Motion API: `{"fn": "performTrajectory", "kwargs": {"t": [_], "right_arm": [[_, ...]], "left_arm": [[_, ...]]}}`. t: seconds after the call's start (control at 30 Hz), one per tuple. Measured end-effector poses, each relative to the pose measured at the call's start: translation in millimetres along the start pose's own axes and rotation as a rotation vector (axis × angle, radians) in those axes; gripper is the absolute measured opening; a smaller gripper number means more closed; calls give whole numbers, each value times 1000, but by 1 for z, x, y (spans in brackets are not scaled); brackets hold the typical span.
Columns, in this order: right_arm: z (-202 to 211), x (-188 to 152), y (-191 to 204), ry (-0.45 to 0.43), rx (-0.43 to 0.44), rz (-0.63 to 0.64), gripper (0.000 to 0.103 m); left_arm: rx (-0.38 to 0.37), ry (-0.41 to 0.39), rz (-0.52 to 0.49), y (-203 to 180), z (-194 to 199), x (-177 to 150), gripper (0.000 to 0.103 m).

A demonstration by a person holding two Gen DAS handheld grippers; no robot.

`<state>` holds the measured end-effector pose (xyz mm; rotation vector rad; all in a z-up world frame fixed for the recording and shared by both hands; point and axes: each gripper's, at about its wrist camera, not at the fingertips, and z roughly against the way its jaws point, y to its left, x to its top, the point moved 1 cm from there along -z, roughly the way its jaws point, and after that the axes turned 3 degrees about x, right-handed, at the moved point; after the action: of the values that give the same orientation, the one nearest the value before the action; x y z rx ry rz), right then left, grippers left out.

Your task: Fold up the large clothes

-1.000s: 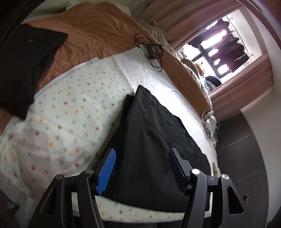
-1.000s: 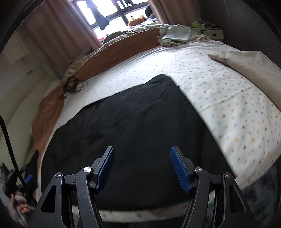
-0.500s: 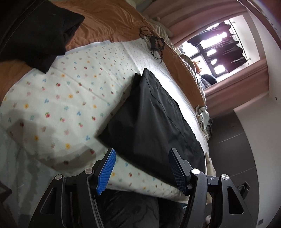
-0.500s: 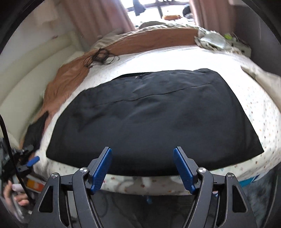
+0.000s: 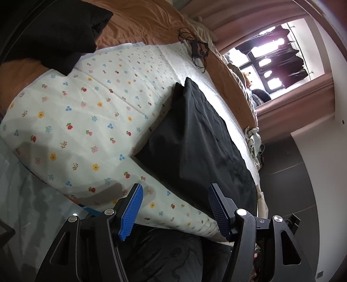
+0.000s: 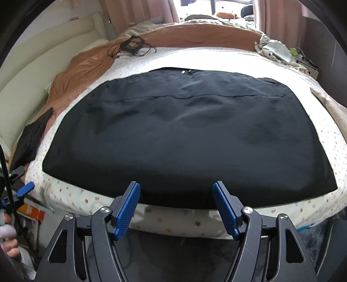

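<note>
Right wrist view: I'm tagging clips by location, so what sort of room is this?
Most likely a bedroom in a home. A wide bed with a floral sheet and a brown blanket fills the view, pink curtains flank a bright window, and a black garment lies flat for folding.

No readable text, label, brand or number is found in either view (the orange box (image 6: 30, 211) beside the bed carries markings, but these are too blurred to be made out).
</note>
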<state>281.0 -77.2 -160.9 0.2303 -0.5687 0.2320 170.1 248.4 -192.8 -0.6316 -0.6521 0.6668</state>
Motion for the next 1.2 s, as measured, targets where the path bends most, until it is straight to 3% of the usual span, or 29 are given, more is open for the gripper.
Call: {"fn": "performTrajectory", "kwargs": {"t": [0.5, 0.73, 0.8, 1.0, 1.2], "right_arm": [[-57, 25, -9, 86, -52, -9, 59], [-86, 67, -12, 122, -81, -33, 58], [-93, 79, -15, 138, -83, -45, 57], [-116, 123, -29, 171, -99, -70, 44], [-138, 162, -40, 180, -66, -76, 42]], "left_arm": [[48, 57, 10, 3, -44, 9, 63], [54, 55, 44, -1, -59, 27, 63], [60, 52, 58, -1, -62, 32, 58], [58, 48, 113, 1, -76, 39, 49], [62, 57, 118, -3, -86, 45, 49]]}}
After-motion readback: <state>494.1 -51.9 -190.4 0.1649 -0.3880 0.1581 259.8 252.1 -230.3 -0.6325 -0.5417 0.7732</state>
